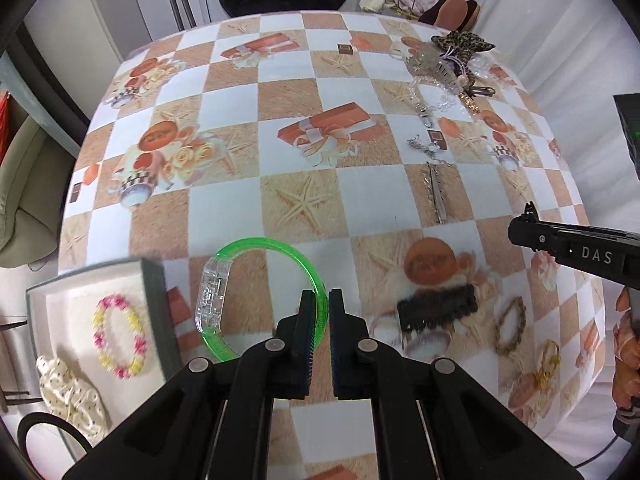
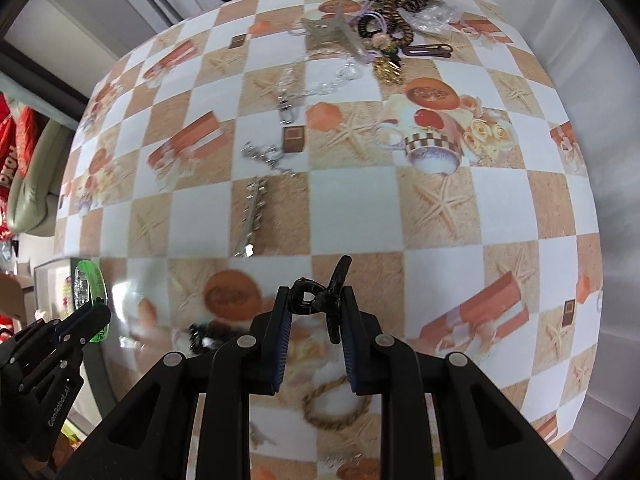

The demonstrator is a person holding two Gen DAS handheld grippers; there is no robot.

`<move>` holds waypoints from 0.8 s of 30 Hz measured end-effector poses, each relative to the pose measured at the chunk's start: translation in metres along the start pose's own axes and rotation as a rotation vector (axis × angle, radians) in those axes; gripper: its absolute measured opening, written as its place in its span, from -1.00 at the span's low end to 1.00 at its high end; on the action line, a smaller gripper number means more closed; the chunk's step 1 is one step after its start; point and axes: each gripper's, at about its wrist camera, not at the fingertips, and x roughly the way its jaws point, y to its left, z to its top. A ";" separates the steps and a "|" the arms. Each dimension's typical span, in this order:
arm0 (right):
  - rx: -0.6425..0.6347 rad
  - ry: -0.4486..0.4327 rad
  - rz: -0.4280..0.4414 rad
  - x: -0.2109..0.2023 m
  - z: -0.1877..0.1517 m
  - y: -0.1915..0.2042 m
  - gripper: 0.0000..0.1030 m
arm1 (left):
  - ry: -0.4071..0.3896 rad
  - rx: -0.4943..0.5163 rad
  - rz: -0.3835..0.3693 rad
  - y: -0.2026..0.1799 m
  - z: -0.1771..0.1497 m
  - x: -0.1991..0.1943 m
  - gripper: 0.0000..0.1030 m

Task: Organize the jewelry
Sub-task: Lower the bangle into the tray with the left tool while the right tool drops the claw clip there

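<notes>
Black right tongs (image 1: 532,216) read "DAS", left tongs (image 2: 90,320) "GenRobot.AI".

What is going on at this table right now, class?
A person is sorting jewelry with a handheld gripper in each hand. The left gripper is shut on a green bangle, held just beside an open box that already holds a flower bracelet and a white scrunchie. The right gripper is shut on a black hair clip, lifted above the checkered tablecloth. More chains and hair accessories lie on the far side.
</notes>
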 end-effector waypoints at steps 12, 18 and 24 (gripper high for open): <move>-0.132 -0.012 0.051 -0.027 -0.030 0.070 -0.51 | -0.048 -0.081 0.020 0.043 -0.042 -0.046 -0.80; -0.238 -0.007 0.101 -0.033 -0.034 0.125 -0.51 | -0.064 -0.168 0.075 0.082 -0.074 -0.063 -0.80; -0.359 0.000 0.159 -0.033 -0.038 0.186 -0.51 | -0.065 -0.281 0.151 0.127 -0.114 -0.076 -0.80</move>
